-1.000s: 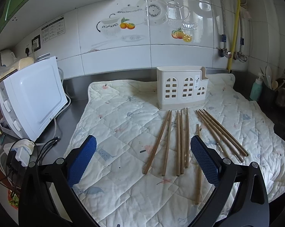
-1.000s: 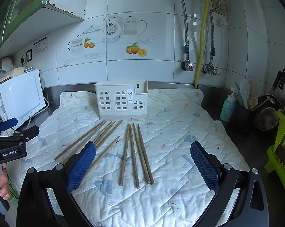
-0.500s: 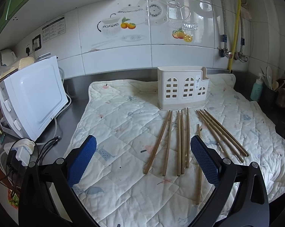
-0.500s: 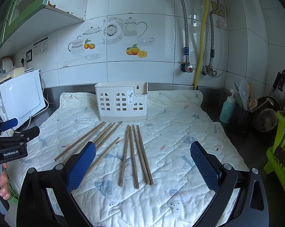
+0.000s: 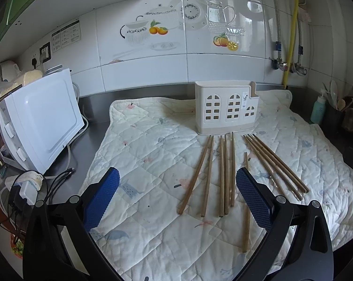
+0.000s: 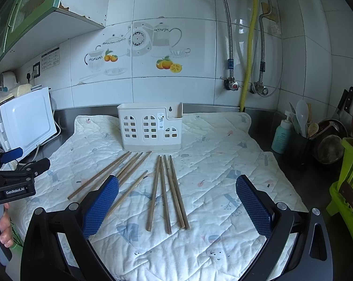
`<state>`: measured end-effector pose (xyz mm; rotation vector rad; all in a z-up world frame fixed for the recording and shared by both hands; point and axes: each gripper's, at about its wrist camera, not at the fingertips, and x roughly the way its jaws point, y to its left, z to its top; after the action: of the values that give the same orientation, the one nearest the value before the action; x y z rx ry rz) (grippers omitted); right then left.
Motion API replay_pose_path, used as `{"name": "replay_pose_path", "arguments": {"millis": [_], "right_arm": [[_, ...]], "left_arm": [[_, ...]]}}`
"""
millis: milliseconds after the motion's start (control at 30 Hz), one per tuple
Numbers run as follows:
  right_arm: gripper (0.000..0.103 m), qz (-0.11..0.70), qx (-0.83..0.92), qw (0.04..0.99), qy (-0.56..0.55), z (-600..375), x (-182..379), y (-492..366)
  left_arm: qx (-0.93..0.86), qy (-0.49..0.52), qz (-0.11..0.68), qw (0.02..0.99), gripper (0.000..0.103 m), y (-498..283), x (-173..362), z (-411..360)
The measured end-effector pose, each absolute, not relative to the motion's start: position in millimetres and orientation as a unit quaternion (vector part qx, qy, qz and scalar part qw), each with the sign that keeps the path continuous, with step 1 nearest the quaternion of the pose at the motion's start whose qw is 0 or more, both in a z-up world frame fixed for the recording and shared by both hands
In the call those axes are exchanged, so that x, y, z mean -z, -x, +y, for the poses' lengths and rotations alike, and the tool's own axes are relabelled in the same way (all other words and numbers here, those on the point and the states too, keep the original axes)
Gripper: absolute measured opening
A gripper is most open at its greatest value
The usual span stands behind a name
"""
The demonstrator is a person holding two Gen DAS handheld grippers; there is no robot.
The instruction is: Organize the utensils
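Note:
Several brown wooden chopsticks [image 5: 225, 175] lie loose on a quilted white mat [image 5: 148, 154], fanned out in front of a white utensil holder [image 5: 225, 107] with arched cut-outs. In the right wrist view the chopsticks [image 6: 163, 192] lie below the holder [image 6: 150, 128]. My left gripper [image 5: 177, 201] is open and empty, held above the mat's near part. My right gripper [image 6: 176, 206] is open and empty, above the near ends of the chopsticks. The left gripper also shows at the left edge of the right wrist view [image 6: 12, 178].
A white microwave [image 5: 38, 119] stands left of the mat, with cables and a plug [image 5: 28, 187] in front of it. At the right are a teal bottle [image 6: 280, 138], a dark pot of spoons [image 6: 302, 140] and a green rack [image 6: 349, 182]. A tiled wall with pipes [image 6: 249, 46] is behind.
Both grippers stay open and nearly still. The views shift only slightly; the chopsticks and holder have not moved.

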<state>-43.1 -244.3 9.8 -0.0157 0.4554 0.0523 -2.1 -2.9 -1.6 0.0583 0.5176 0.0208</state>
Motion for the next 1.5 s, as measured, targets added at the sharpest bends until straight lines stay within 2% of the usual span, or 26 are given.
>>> {"name": "replay_pose_path", "arguments": {"millis": [833, 900, 1200, 1233, 1267, 1500], "right_arm": [[0.096, 0.245, -0.036, 0.969, 0.003, -248, 7, 41], [0.096, 0.247, -0.036, 0.968, 0.002, -248, 8, 41], [0.094, 0.253, -0.039, 0.967, 0.006, -248, 15, 42], [0.090, 0.255, -0.041, 0.966, 0.006, -248, 16, 42], [0.082, 0.256, -0.044, 0.966, 0.006, -247, 18, 42], [0.076, 0.272, -0.051, 0.961, 0.006, -249, 31, 43]], "left_arm": [[0.029, -0.020, 0.288, 0.957, 0.098, -2, 18, -5], [0.030, -0.022, 0.287, 0.957, 0.092, -2, 19, -6], [0.043, -0.024, 0.291, 0.955, 0.076, -1, 25, -5], [0.047, -0.024, 0.293, 0.955, 0.076, -1, 26, -5], [0.051, -0.021, 0.295, 0.954, 0.075, -1, 27, -5], [0.092, -0.020, 0.319, 0.943, 0.058, 5, 45, -13]]}}
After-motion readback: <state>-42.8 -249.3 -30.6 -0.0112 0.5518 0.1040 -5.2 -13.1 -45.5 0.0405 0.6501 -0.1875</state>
